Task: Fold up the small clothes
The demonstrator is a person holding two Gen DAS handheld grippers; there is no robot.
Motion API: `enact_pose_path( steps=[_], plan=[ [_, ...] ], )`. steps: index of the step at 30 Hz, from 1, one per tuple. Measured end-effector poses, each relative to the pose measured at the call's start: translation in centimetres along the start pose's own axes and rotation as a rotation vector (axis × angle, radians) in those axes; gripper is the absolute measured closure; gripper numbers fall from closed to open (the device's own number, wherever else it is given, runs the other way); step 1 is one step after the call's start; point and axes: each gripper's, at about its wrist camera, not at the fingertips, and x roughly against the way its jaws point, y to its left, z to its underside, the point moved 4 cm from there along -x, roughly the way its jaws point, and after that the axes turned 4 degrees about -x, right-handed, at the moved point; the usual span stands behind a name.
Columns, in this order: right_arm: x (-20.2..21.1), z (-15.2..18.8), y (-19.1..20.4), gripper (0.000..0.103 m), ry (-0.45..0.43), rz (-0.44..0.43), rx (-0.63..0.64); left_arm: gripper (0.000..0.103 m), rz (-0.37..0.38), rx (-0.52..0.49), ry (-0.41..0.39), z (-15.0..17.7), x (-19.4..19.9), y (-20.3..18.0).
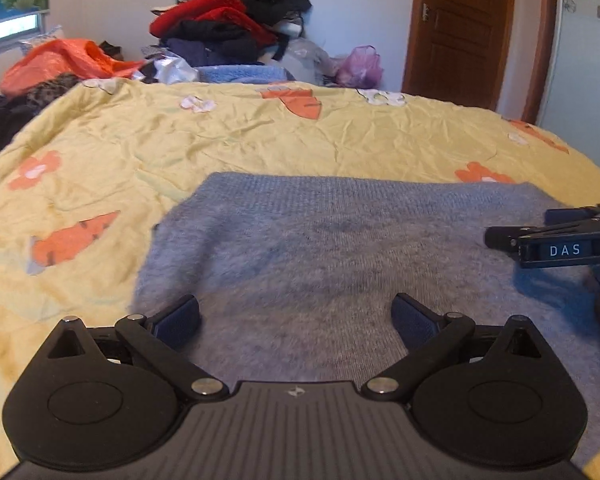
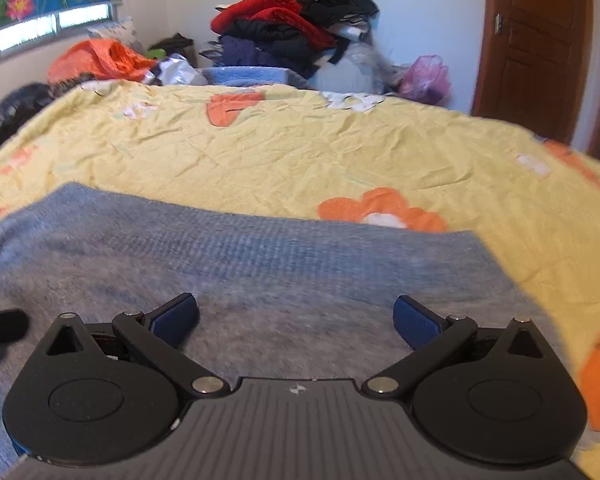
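Sweater (image 1: pixel 340 248) mid-frame on quilt (image 1: pixel 260 136) – soft, fuzzy, probably light; pinch far hem corners. Left gripper (image 1: pixel 296 320), right gripper (image 2: pixel 296 322) – both wide apart, holding nothing.

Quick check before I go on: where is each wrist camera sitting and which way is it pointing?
Left wrist: rides the left gripper, low over the grey-blue sweater, facing across the yellow quilt toward the clothes pile; its own fingers are spread, and the right gripper pokes in at the right edge.
Right wrist: rides the right gripper, over the sweater's right part, facing the same way; fingers spread.
Shared: sweater, quilt, clothes pile, brown door.
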Motion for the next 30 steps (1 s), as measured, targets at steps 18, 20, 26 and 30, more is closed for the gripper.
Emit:
enact_pose_path(
  steps=[18,20,26,30],
  plan=[
    [10.5,6.6,-5.9,0.001,0.002,0.064,-0.106,0.000,0.112,0.003,-0.035,4.8,6.9,-0.9],
    [12.5,7.2,-5.5,0.001,-0.035,0.003,-0.135,0.000,0.151,0.026,-0.035,5.7,8.2,-1.2],
    [13.2,10.9,-3.3,0.000,0.042,-0.029,-0.007,0.000,0.114,-0.206,0.043,8.8,7.6,-4.0],
    [13.7,10.9,-5.5,0.001,0.093,-0.053,-0.002,0.000,0.107,-0.211,0.087,8.5,8.3,-2.1]
  ],
)
